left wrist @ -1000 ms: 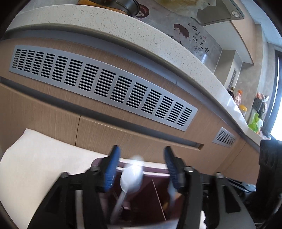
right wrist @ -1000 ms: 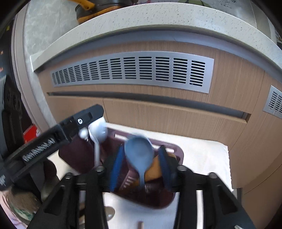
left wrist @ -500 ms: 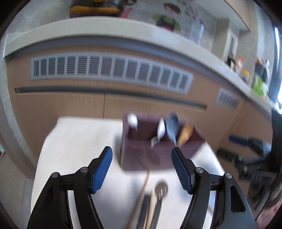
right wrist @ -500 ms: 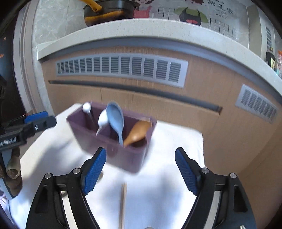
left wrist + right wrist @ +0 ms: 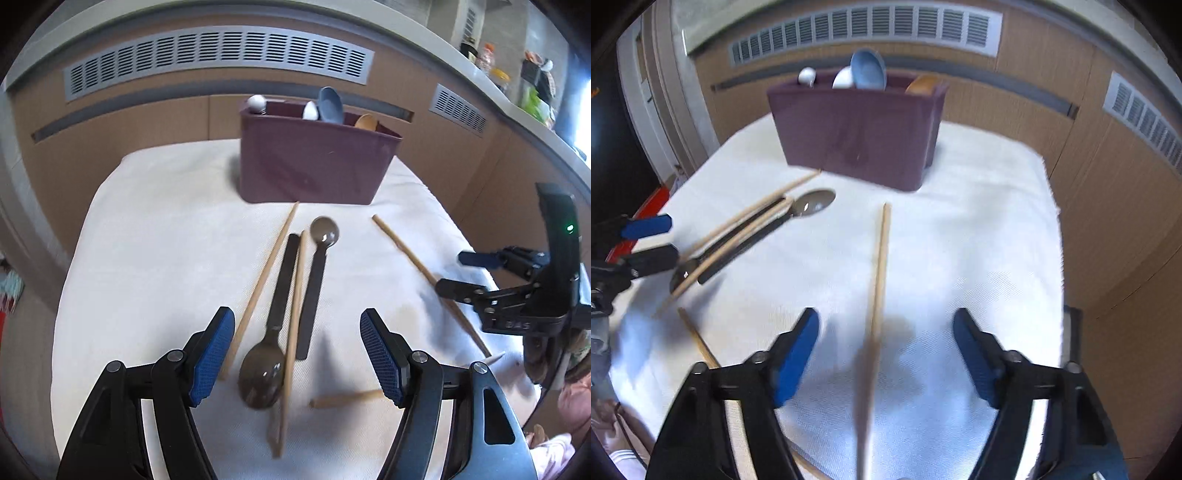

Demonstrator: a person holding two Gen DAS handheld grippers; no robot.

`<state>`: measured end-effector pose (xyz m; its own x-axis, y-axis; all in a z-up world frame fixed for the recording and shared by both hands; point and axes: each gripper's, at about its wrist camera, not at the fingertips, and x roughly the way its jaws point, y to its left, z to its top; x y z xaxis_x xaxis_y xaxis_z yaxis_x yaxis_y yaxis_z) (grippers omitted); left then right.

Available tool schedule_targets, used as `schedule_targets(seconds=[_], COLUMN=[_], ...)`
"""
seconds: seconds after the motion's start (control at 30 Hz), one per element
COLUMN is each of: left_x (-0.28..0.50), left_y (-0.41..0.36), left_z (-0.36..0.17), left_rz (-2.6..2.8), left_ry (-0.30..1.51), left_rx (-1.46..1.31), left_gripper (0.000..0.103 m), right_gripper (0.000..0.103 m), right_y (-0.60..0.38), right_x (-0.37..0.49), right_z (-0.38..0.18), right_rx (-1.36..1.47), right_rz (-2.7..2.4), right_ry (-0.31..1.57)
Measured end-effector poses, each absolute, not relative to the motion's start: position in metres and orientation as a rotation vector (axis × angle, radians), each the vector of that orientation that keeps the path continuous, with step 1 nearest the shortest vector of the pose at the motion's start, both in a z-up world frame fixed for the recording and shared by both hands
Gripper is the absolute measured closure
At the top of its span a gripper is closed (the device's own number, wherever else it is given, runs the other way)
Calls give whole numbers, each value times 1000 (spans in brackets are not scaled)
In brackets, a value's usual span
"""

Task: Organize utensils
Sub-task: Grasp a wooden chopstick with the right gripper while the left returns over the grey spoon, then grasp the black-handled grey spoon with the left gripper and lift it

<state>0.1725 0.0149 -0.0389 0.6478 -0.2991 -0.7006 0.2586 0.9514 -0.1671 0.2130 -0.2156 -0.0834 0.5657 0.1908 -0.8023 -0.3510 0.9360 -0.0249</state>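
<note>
A maroon utensil holder (image 5: 314,162) stands at the far side of a white cloth (image 5: 155,251) and holds white, blue and wooden spoons; it also shows in the right wrist view (image 5: 857,129). Two black-handled metal spoons (image 5: 280,302) and several wooden chopsticks (image 5: 266,269) lie loose on the cloth. My left gripper (image 5: 297,354) is open and empty, low over the near spoon's bowl. My right gripper (image 5: 886,350) is open and empty above a single chopstick (image 5: 879,273).
Wooden cabinet fronts with grey vent grilles (image 5: 218,55) rise behind the cloth, under a stone counter. Bottles and bags (image 5: 532,88) stand on the counter at far right. The cloth's right edge (image 5: 1052,221) drops off near the cabinets.
Both grippers have pulled back from the holder and lowered toward the cloth. The white and blue spoons they held a second ago now stand in the holder. Both jaws are open.
</note>
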Motion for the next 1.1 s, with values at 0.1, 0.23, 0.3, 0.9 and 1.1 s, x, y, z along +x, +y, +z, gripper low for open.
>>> schedule_targets(seconds=[0.1, 0.23, 0.3, 0.9, 1.1], left_x=[169, 169, 171, 267, 310], left_y=[21, 26, 27, -53, -86], left_z=[-43, -46, -49, -32, -45], left_rz=[-298, -286, -286, -531, -497], left_ry=[831, 847, 863, 918, 1008], left_rx=[-53, -53, -57, 113, 277], left_gripper=[32, 28, 28, 47, 49], right_gripper=[56, 63, 76, 96, 96], right_y=[-206, -197, -196, -257, -258], right_x=[222, 236, 238, 214, 210], right_z=[-94, -92, -90, -80, -81], right_rx=[-195, -213, -214, -117, -103], right_rz=[308, 292, 305, 228, 244], right_ry=[932, 910, 916, 931, 930])
